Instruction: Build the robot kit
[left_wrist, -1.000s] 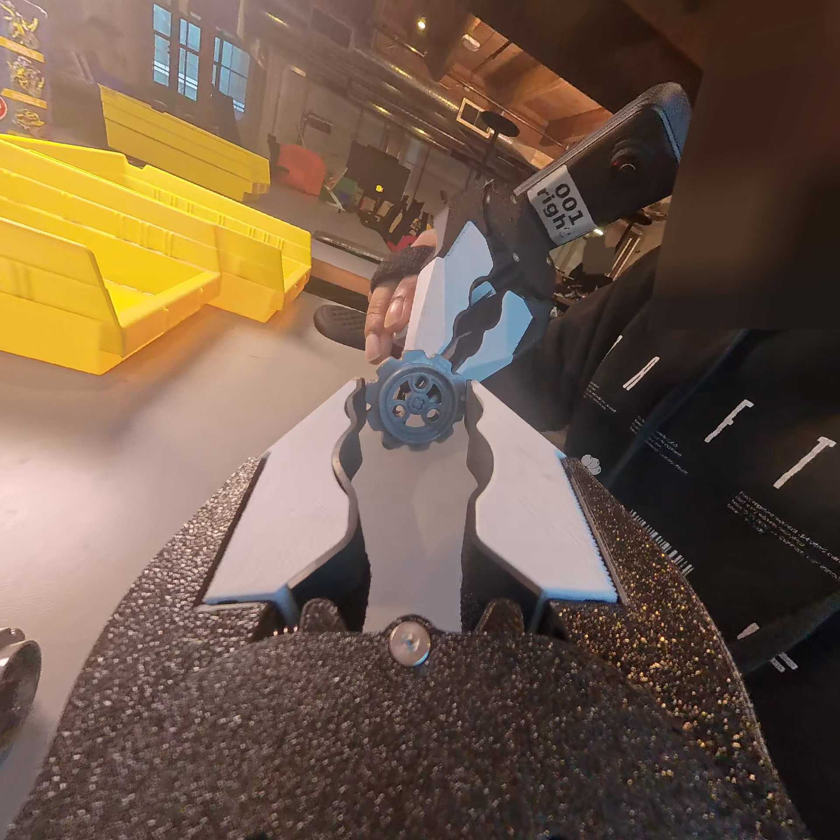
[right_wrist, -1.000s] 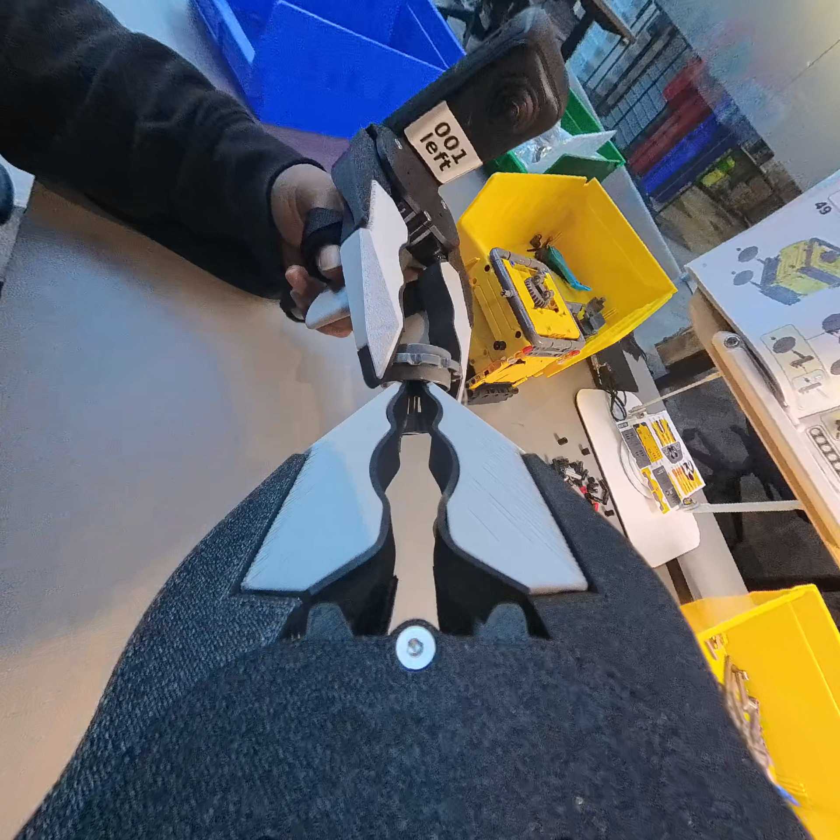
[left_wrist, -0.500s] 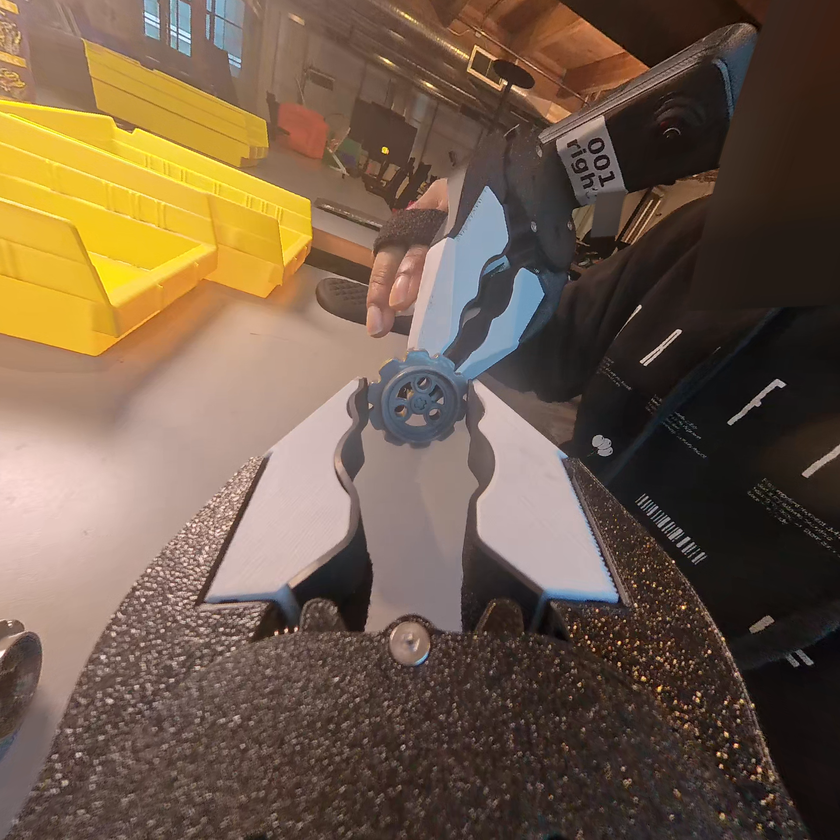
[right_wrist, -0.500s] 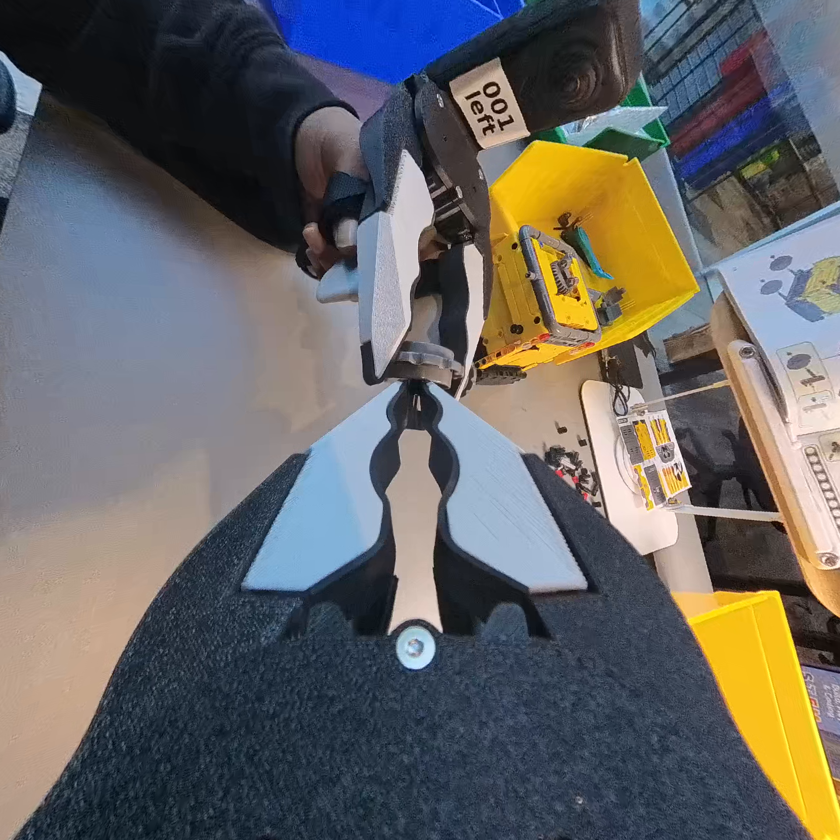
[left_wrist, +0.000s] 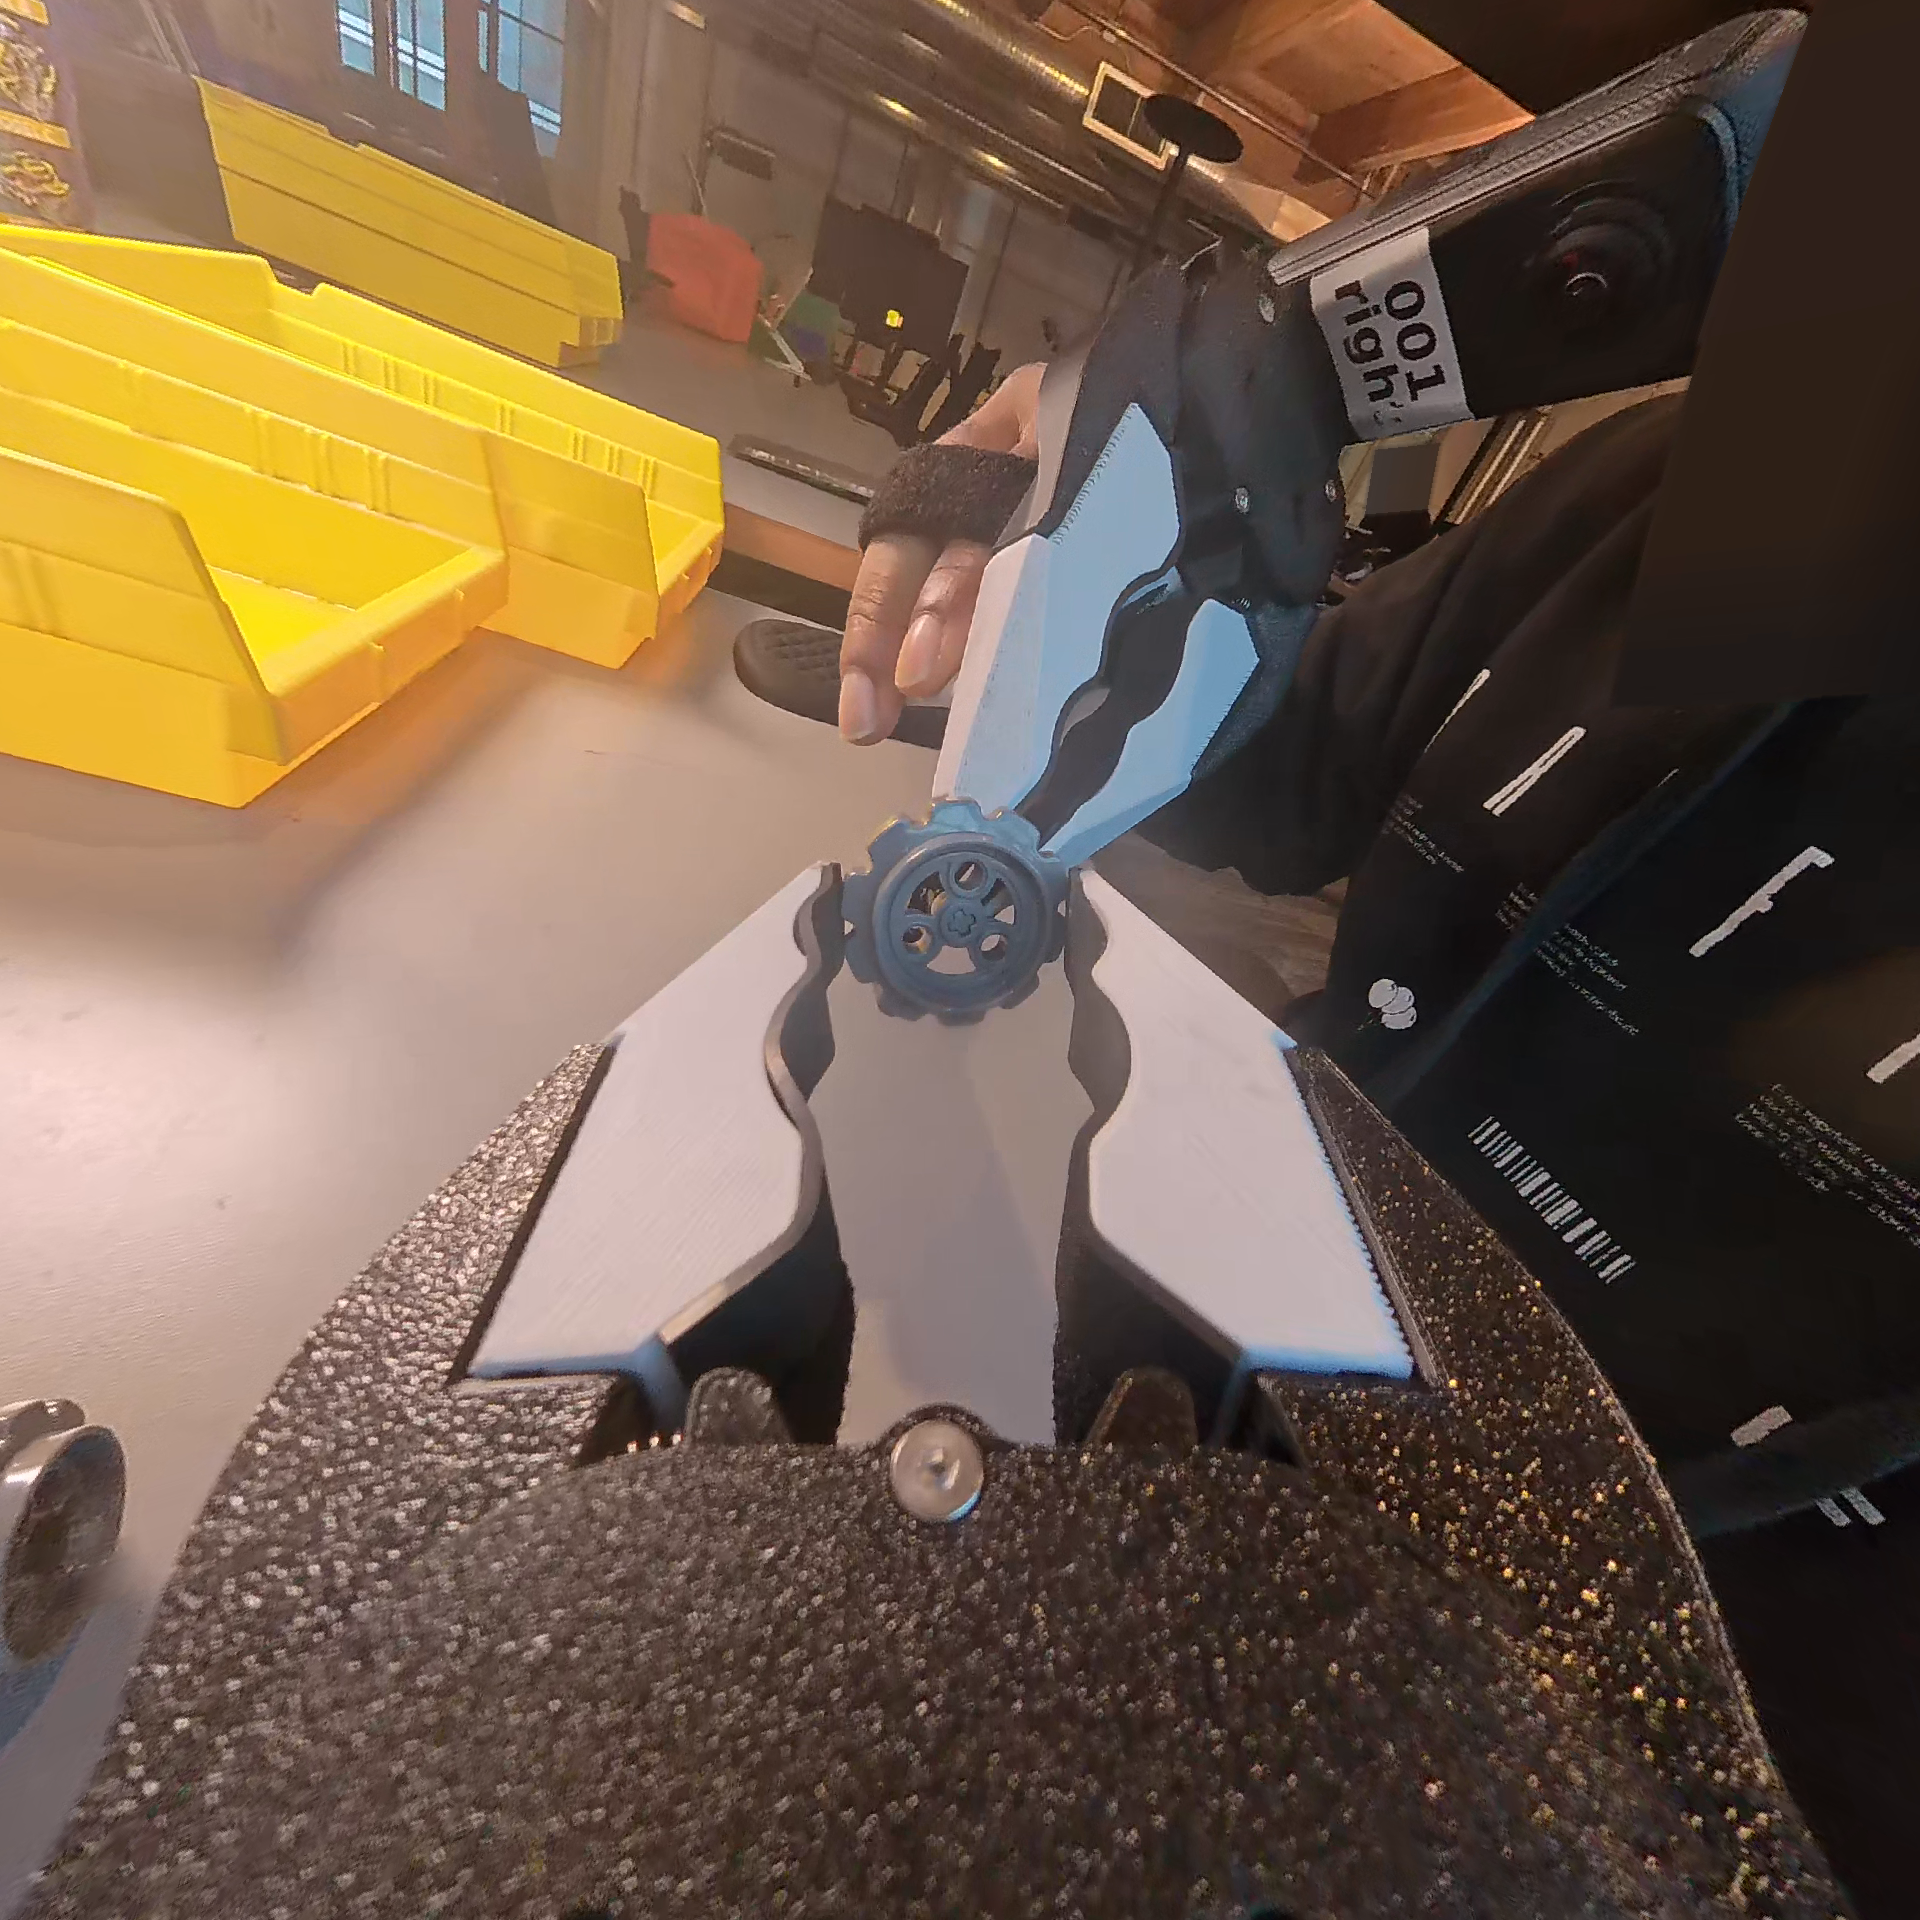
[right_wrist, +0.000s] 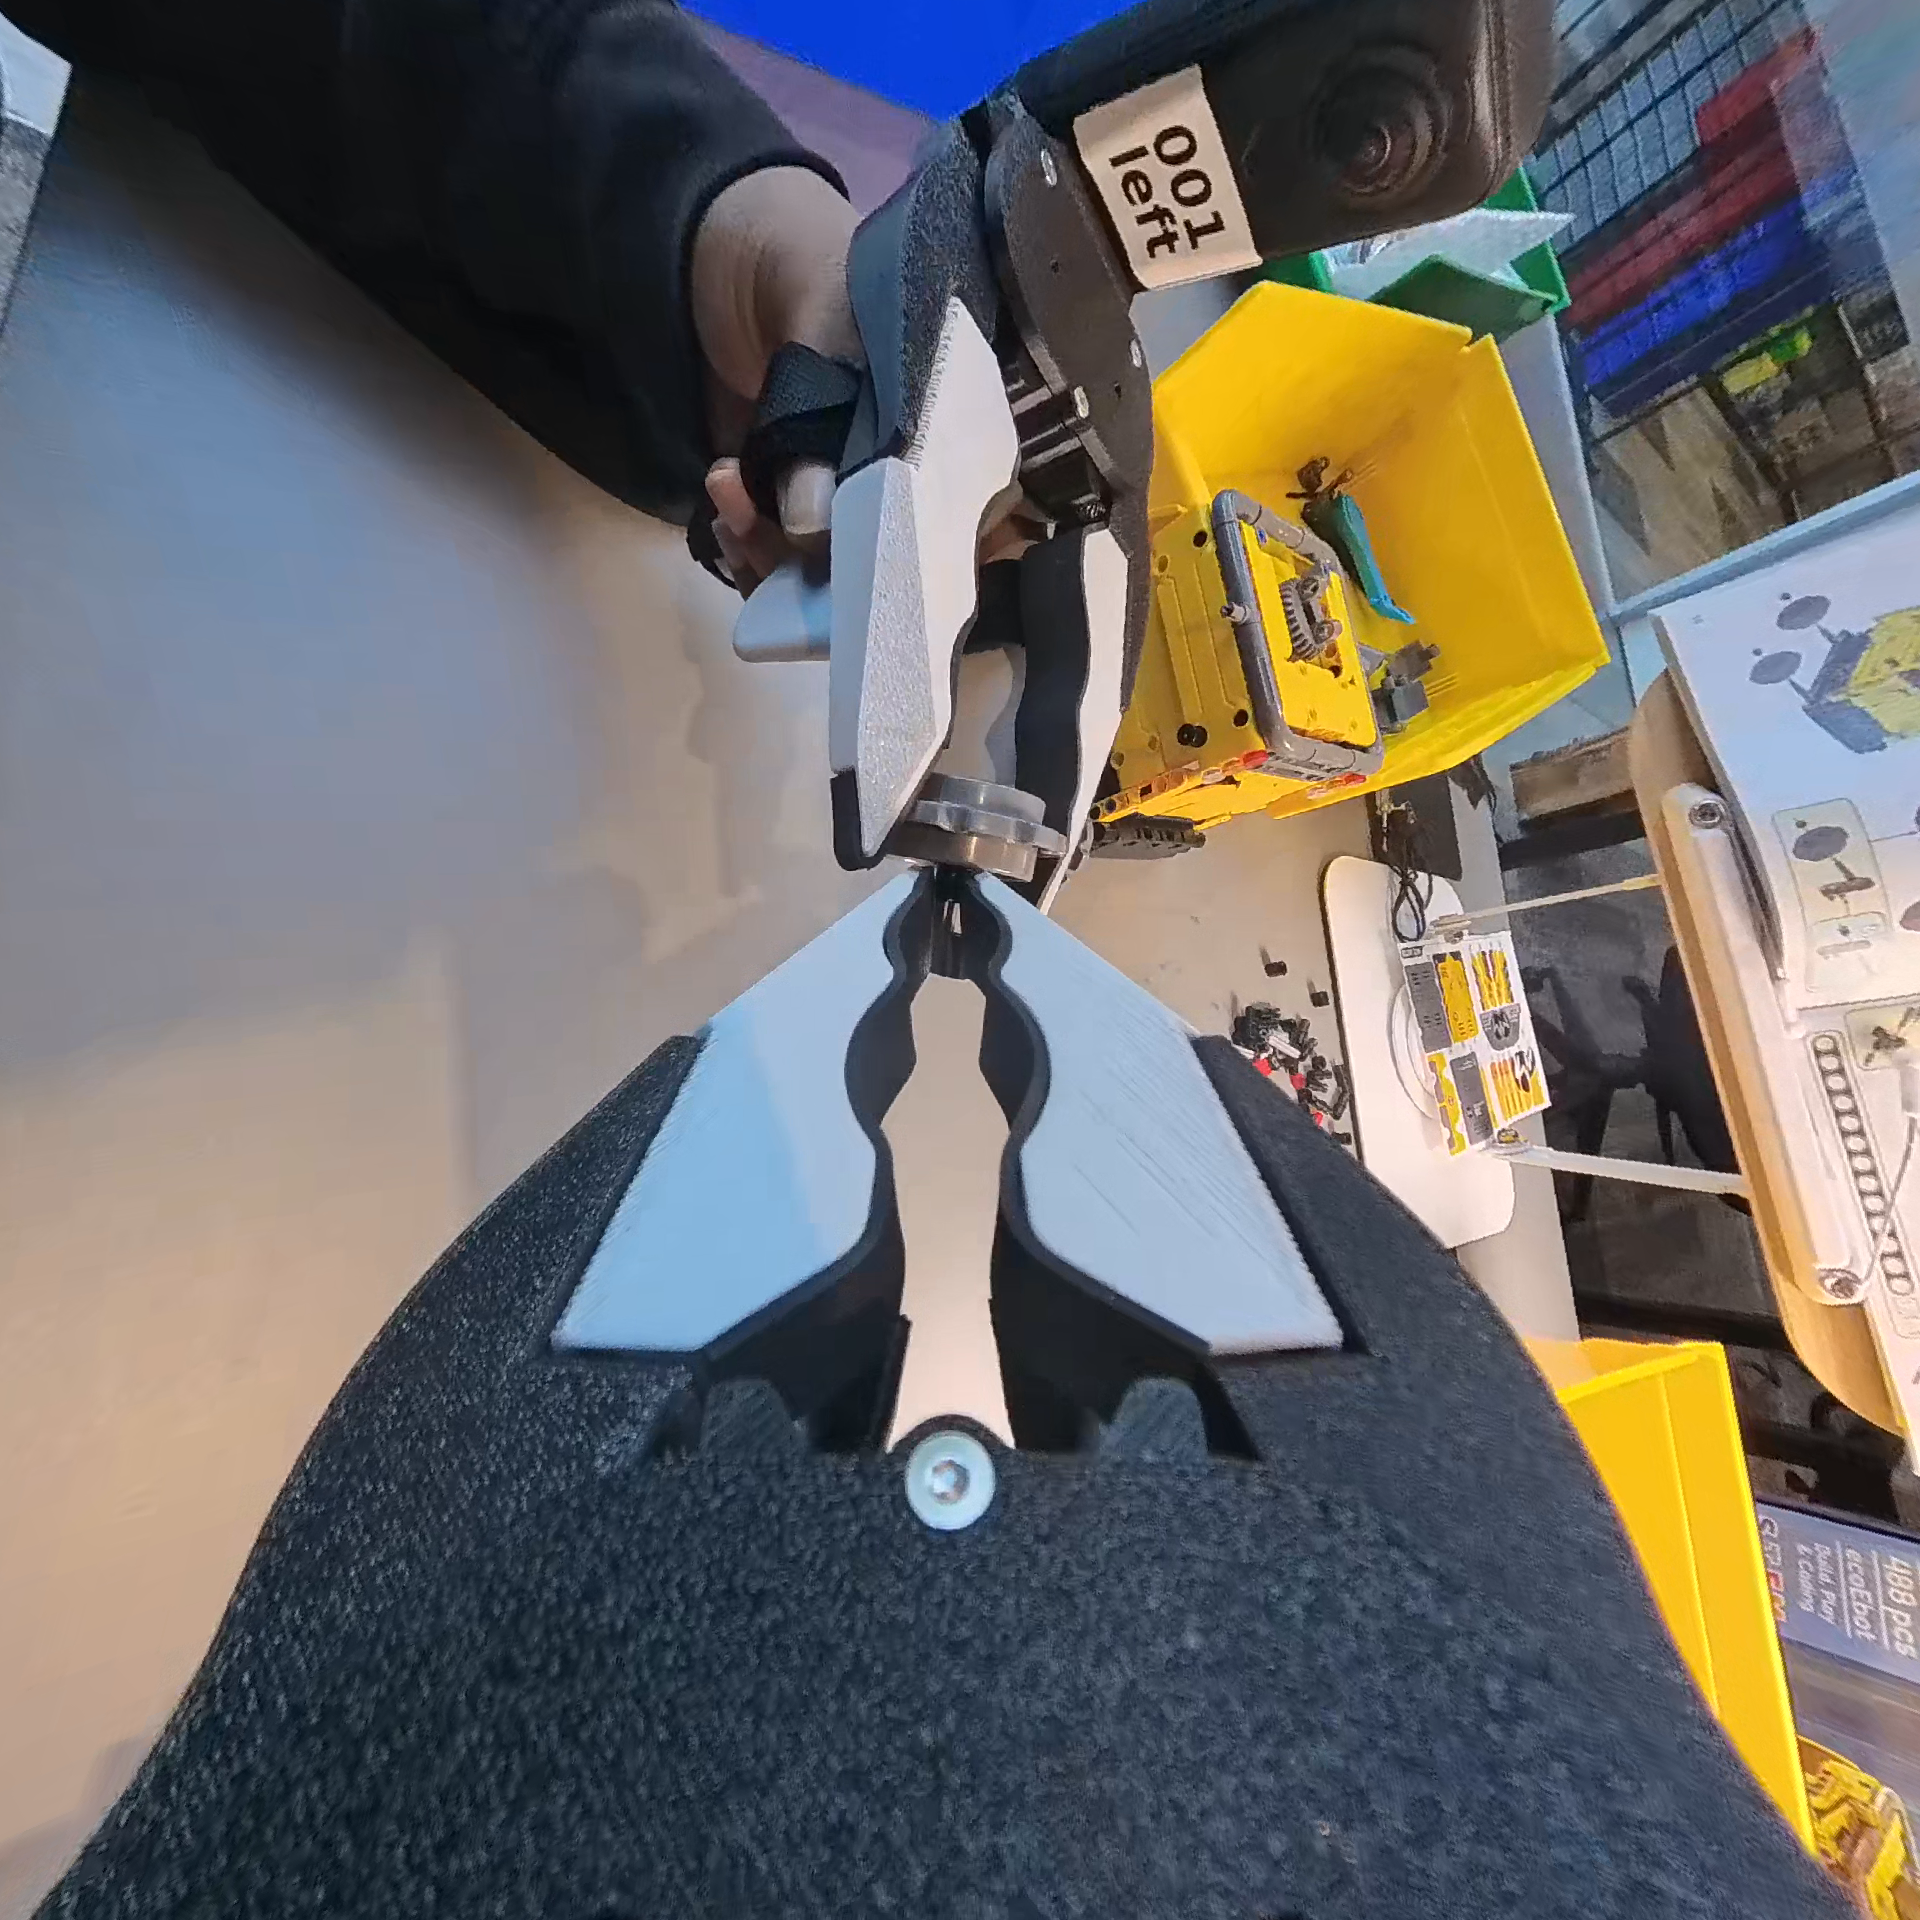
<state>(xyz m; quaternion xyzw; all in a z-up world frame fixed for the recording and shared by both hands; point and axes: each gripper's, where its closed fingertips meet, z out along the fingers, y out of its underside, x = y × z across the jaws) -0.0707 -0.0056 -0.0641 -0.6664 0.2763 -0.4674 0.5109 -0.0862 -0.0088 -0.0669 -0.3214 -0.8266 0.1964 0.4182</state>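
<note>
Grey table (left_wrist: 260, 1039), left claw (left_wrist: 951, 914) gripping gear (left_wrist: 954, 920)

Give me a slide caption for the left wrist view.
Left claw holds a grey gear wheel; right claw meets it from behind.

A workshop: yellow parts bins (left_wrist: 312, 582) on a grey bench (left_wrist: 312, 987), exposed ceiling ducts (left_wrist: 935, 94).

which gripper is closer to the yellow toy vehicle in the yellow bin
Left. The left gripper, shut on the grey gear wheel, sits right beside the yellow toy vehicle in the yellow bin; the right gripper is just behind, pinching a small black pin.
</note>
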